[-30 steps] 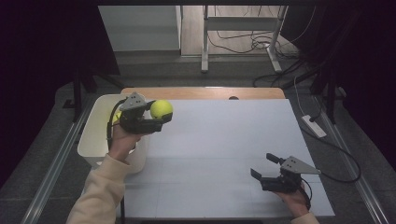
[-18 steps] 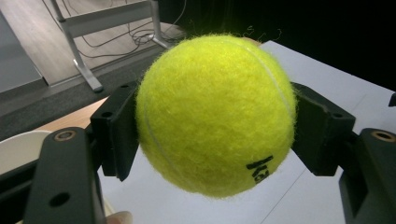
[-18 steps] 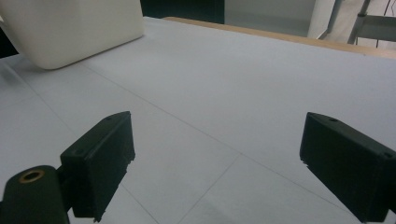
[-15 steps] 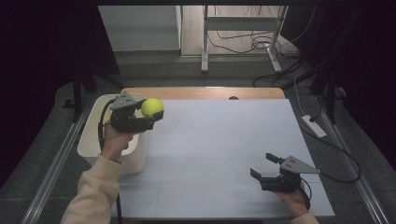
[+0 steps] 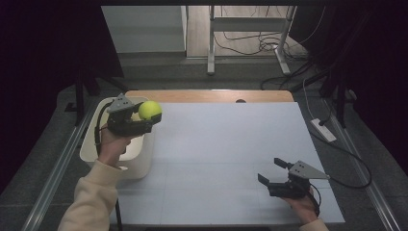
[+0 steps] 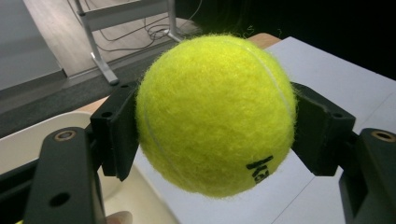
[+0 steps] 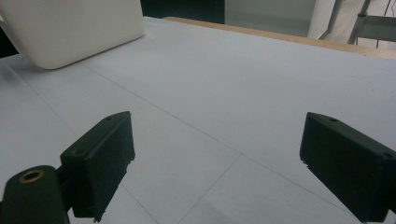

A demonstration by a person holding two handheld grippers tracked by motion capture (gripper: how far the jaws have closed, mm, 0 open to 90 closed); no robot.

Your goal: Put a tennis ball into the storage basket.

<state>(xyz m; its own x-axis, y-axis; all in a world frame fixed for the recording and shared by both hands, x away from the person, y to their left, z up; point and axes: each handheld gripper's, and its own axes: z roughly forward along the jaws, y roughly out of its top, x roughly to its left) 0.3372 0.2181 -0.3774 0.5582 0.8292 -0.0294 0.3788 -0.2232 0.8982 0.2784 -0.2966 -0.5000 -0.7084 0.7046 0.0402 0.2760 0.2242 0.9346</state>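
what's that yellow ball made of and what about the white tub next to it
Round yellow tennis ball: fuzzy felt, likely over rubber; matte nap with loose fibres, a curved seam and black print show. Cream-white rectangular tub: looks like moulded plastic, smooth with a slight sheen and rounded corners.

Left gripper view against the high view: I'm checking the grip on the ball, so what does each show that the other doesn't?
The left gripper view gives black lettering on the tennis ball and both pads pressed against its sides. The high view gives the right gripper, jaws apart with nothing between them, low on the white table. Both show the ball, the cream bin and the table.
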